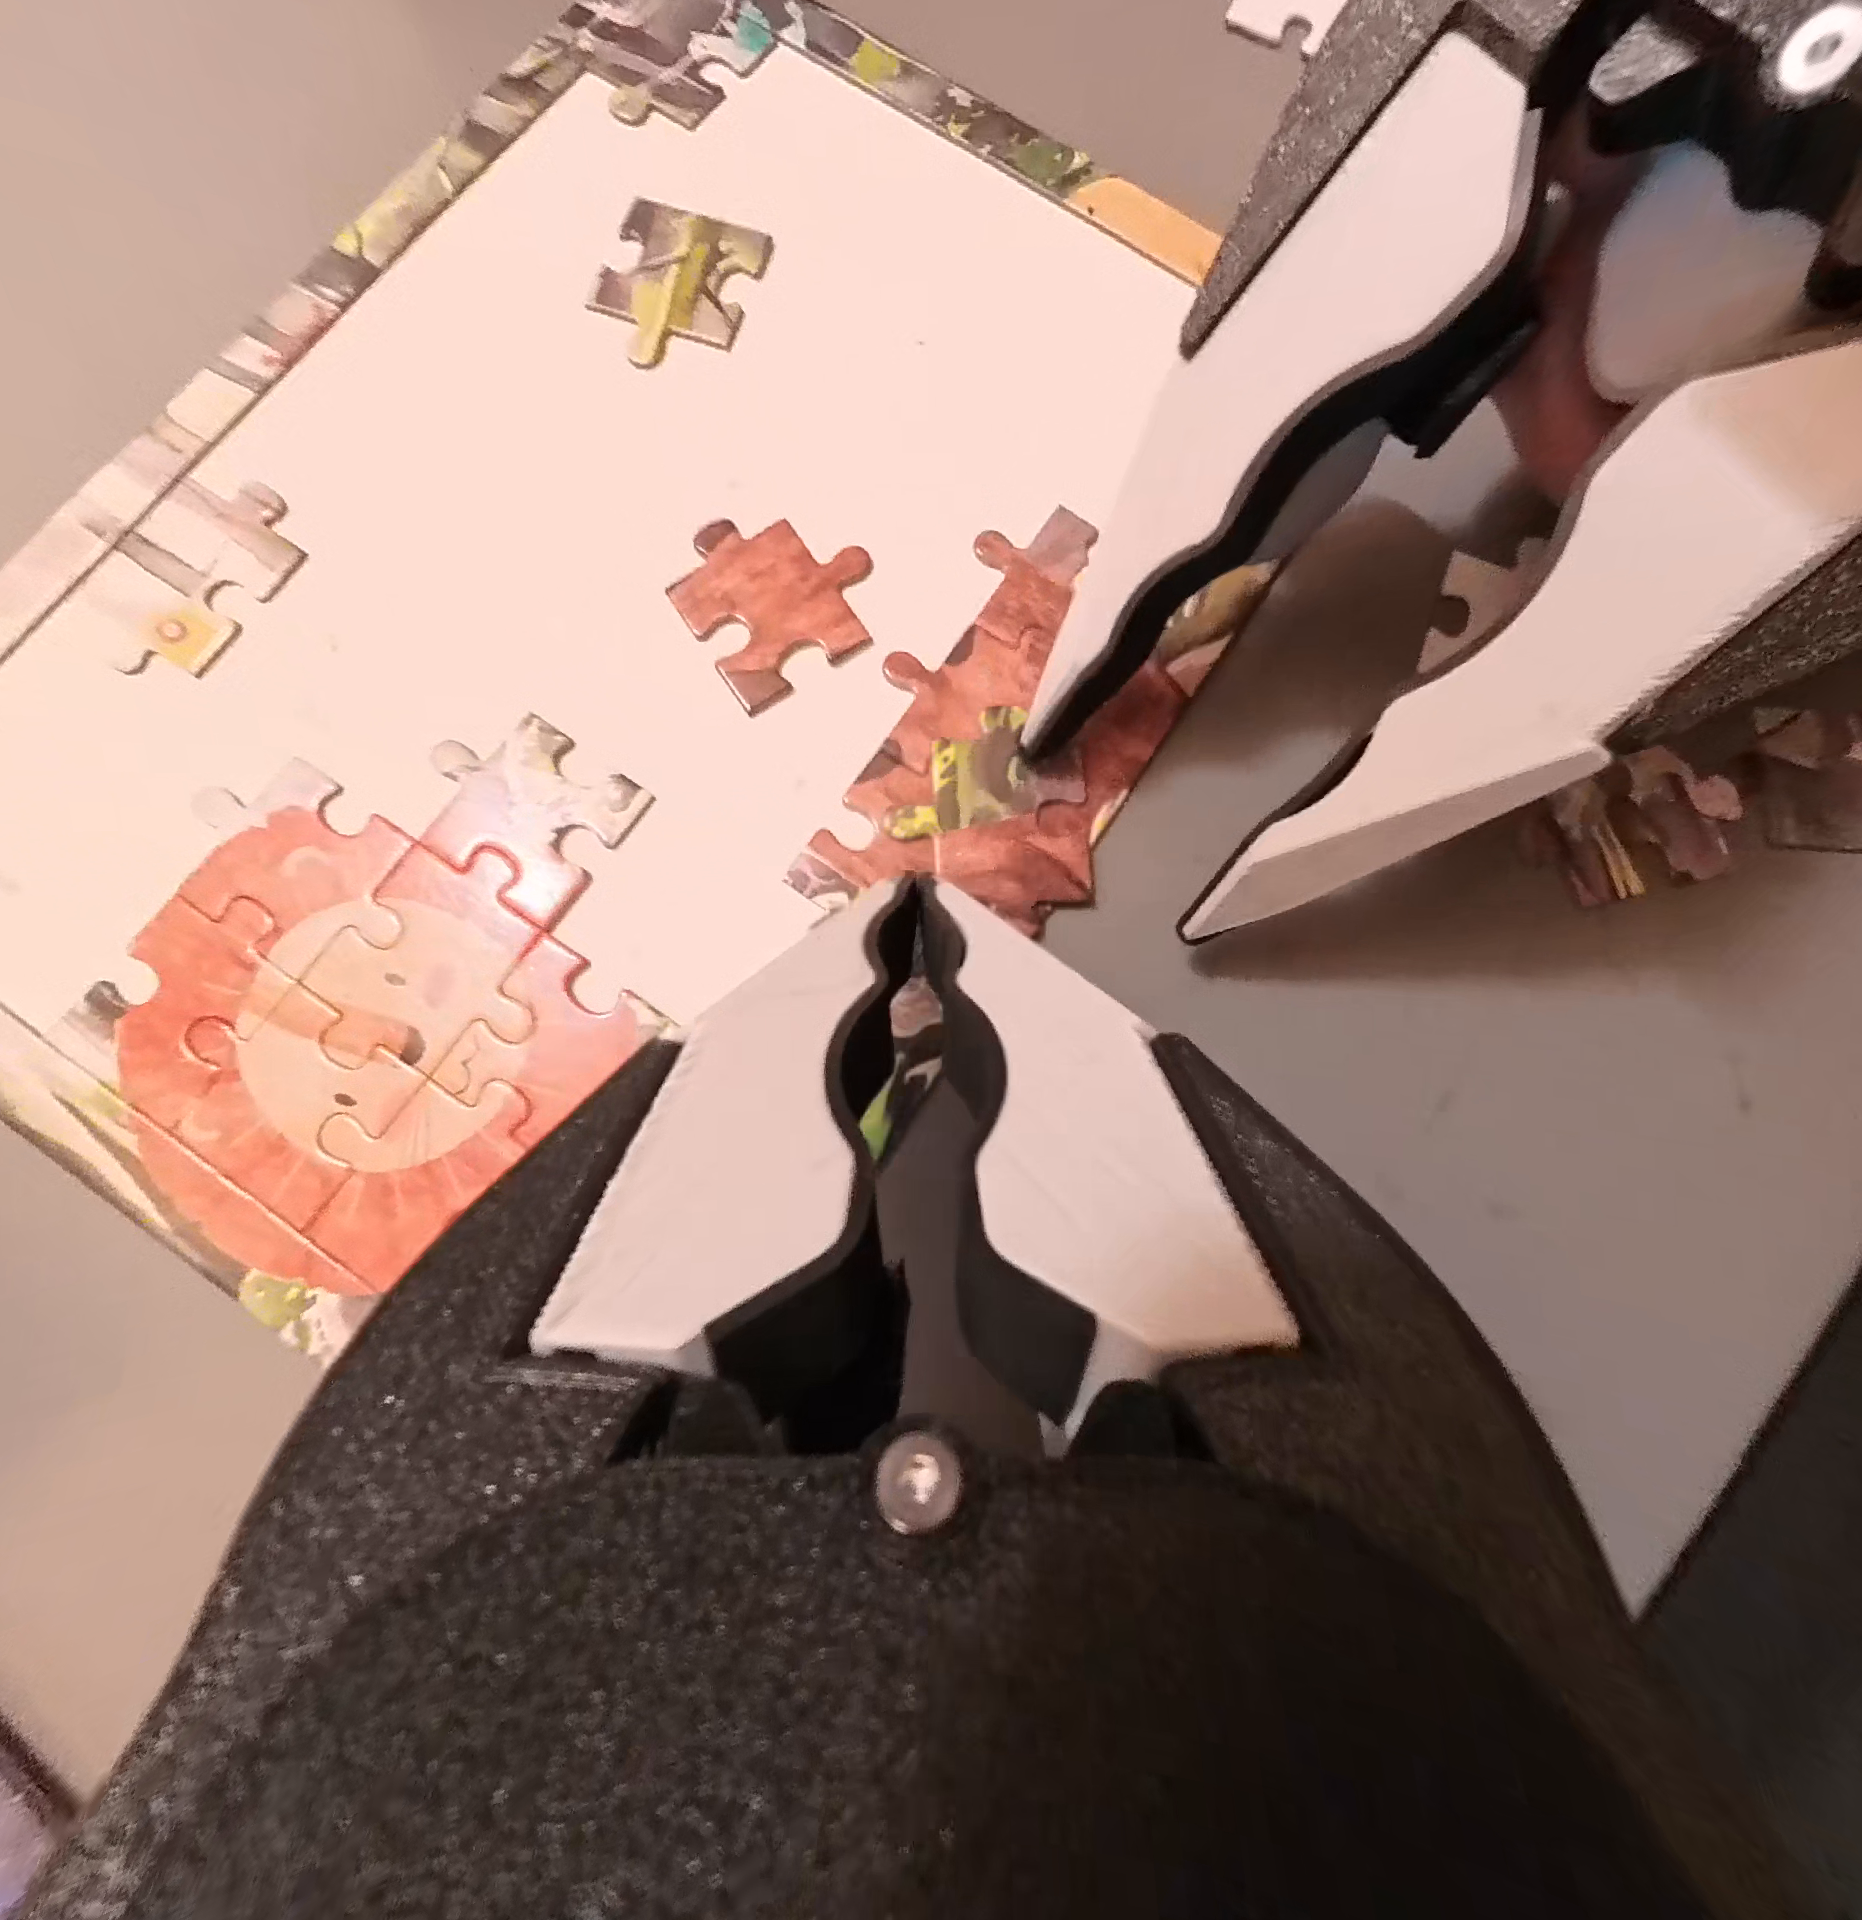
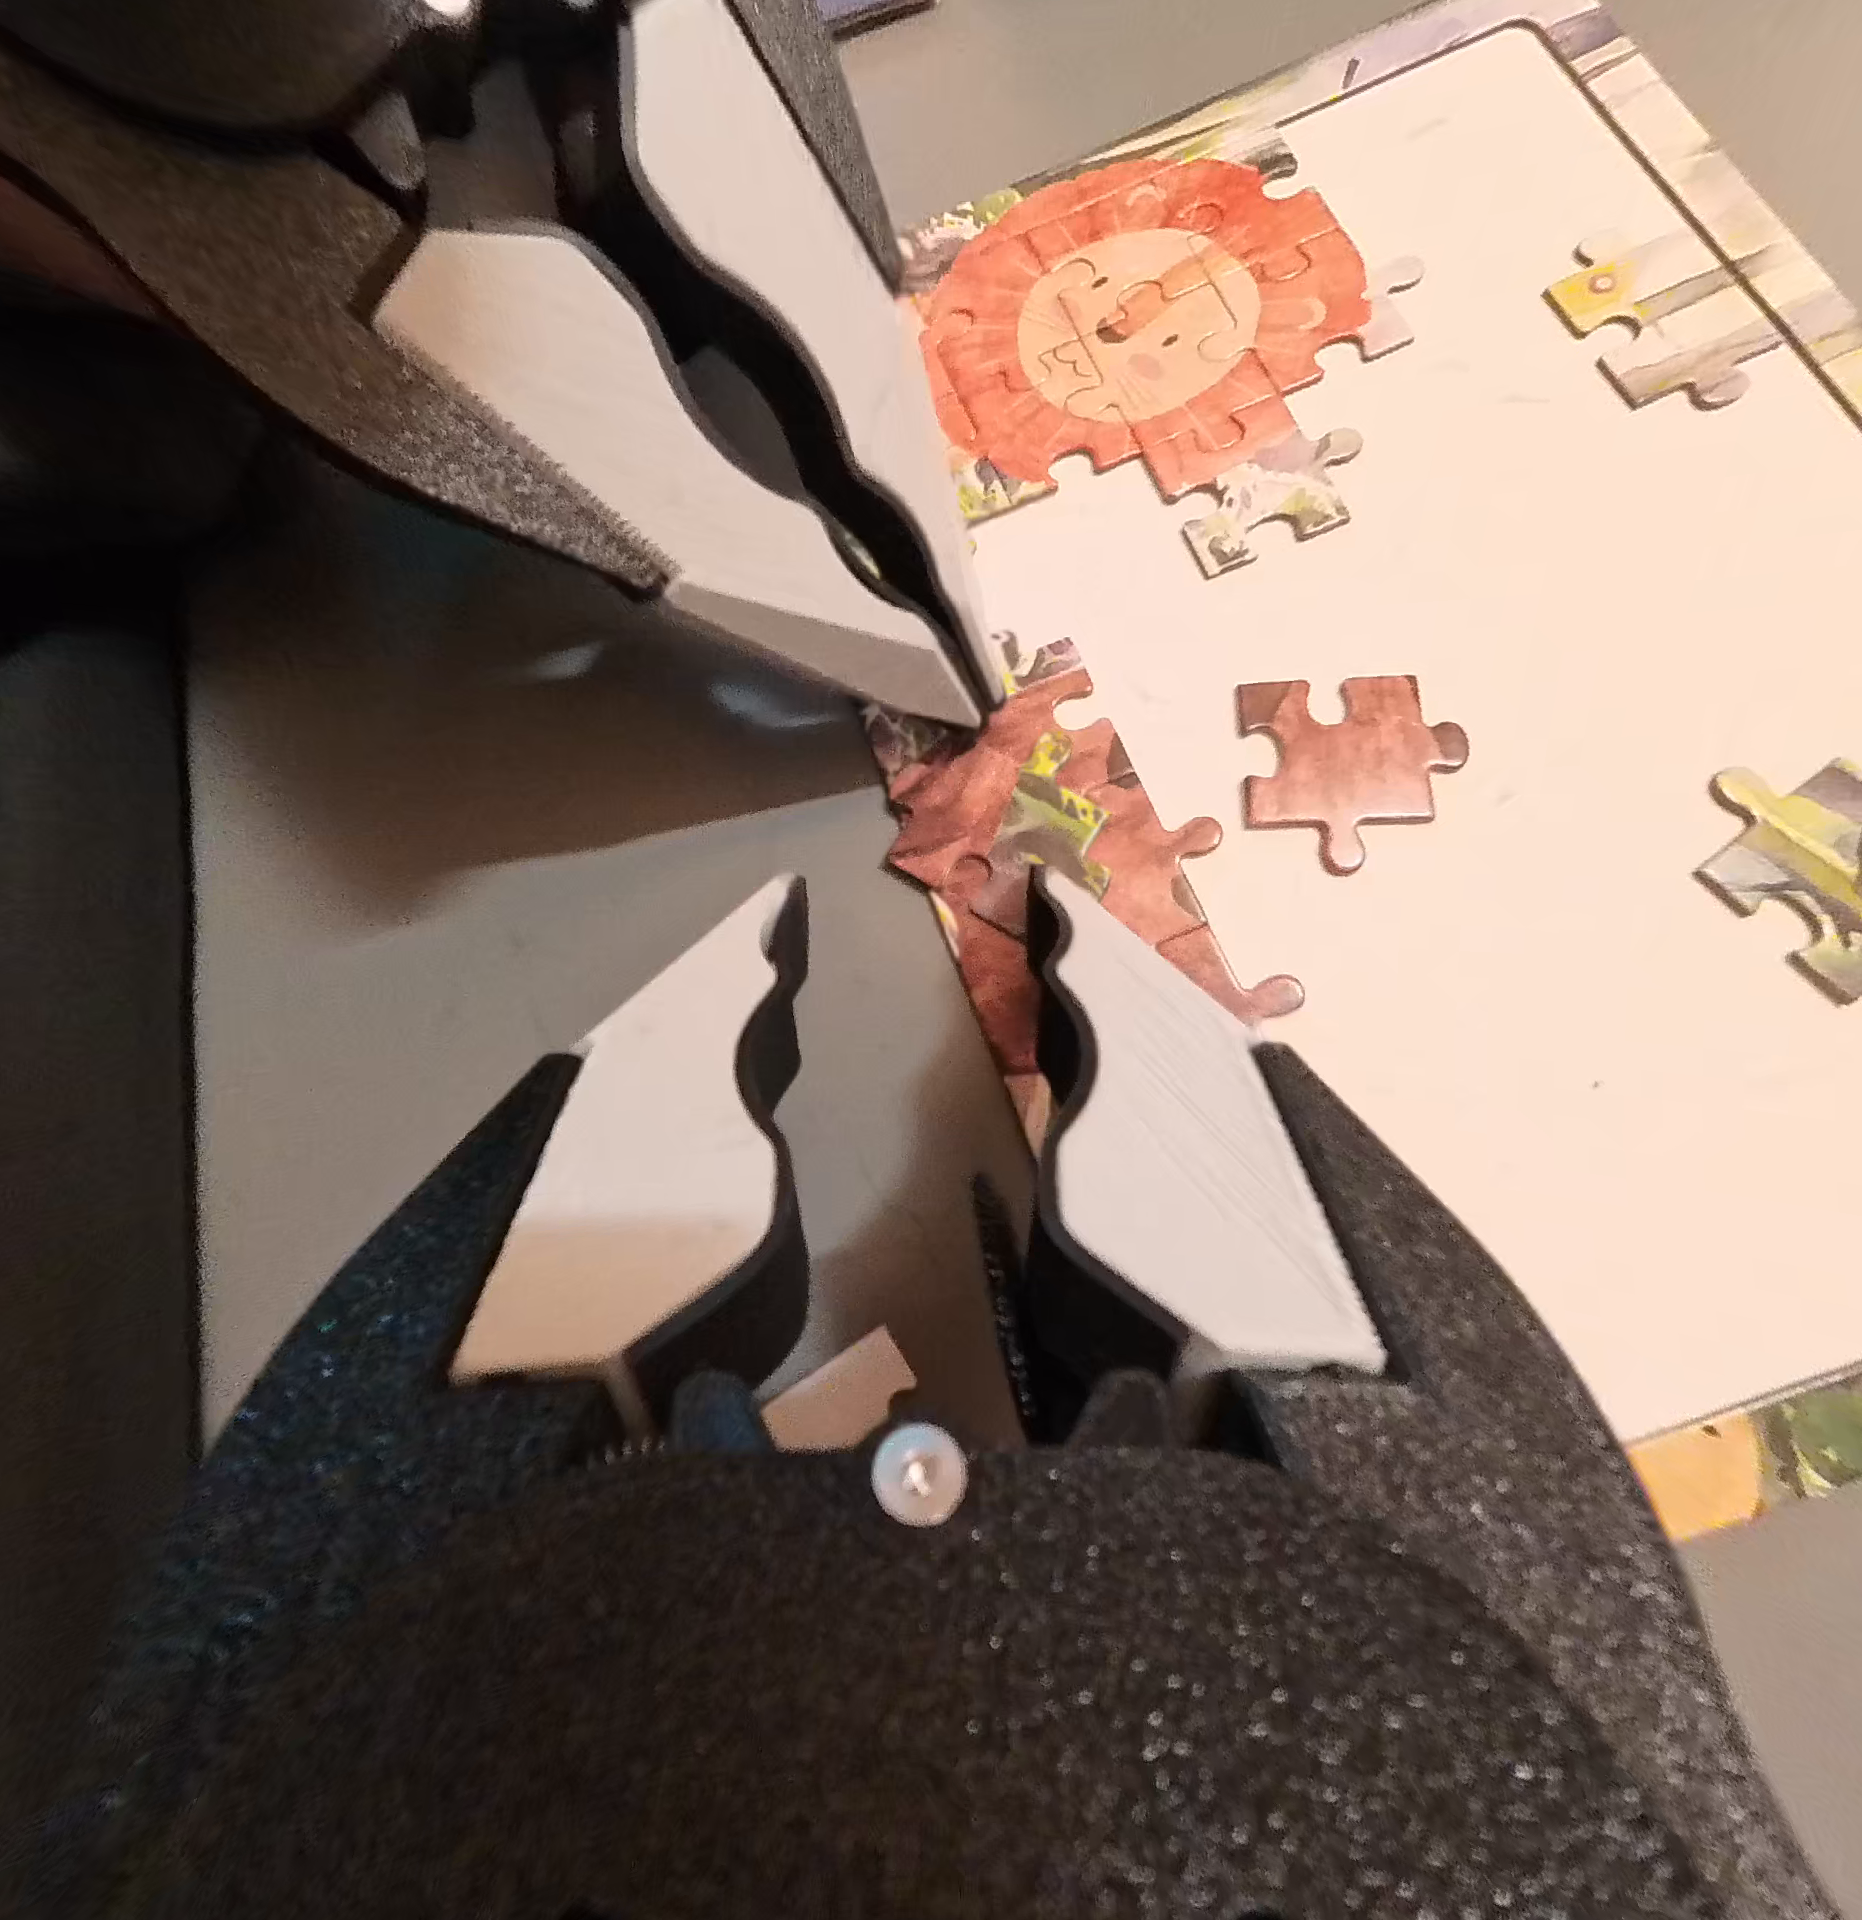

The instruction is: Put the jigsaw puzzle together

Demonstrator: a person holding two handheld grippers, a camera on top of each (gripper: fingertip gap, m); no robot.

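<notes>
In the left wrist view, L to R: assembled orange lion-face section [image 1: 366,1049] sits in the white puzzle tray w/ printed border [image 1: 906,343]; a loose flat brown cardboard piece [image 1: 776,613] lies mid-tray, apart from the brown-and-green joined cluster [image 1: 968,790] at the tray edge. Left gripper [image 1: 914,896] is pinched closed, whether on anything can't be told. Right gripper [image 1: 1109,831] is spread open, one tip on the cluster. Pieces look thin, light, bendable; probably best pinched at an edge.

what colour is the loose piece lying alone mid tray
Reddish brown loose piece, clearest in the right wrist view.
</notes>
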